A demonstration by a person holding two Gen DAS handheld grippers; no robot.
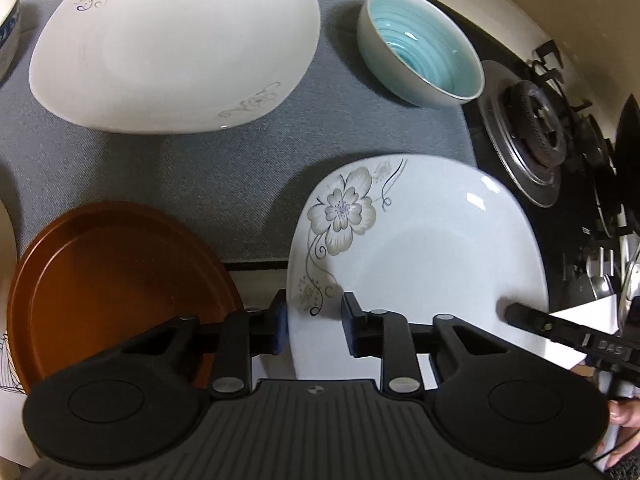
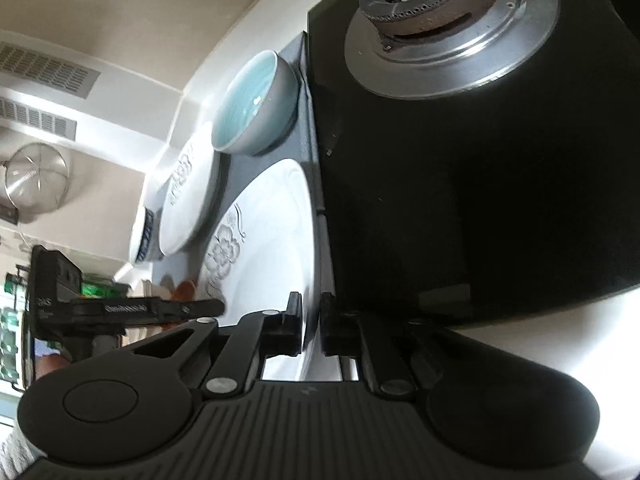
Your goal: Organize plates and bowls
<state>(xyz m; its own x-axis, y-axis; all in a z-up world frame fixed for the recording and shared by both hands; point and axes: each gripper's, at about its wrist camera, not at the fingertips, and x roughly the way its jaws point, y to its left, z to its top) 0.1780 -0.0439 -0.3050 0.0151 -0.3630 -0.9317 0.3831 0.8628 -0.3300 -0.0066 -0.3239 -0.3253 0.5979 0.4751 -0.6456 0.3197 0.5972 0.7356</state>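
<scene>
Both claws are on the nearer flowered plate (image 1: 420,248) at the desk's (image 1: 192,184) front edge beside the stove (image 1: 532,136): right claw (image 2: 310,326) clamped on its rim, left claw (image 1: 314,322) straddling the opposite rim, pads not clearly pressing. If it lifts one-sided, the glazed plate could slip, tilt and strike the brown plate (image 1: 104,280).

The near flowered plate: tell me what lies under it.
The near flowered plate overhangs the grey mat at its far side and the pale counter edge nearer the camera, beside the black stove. Whatever is beneath its middle is covered.
</scene>
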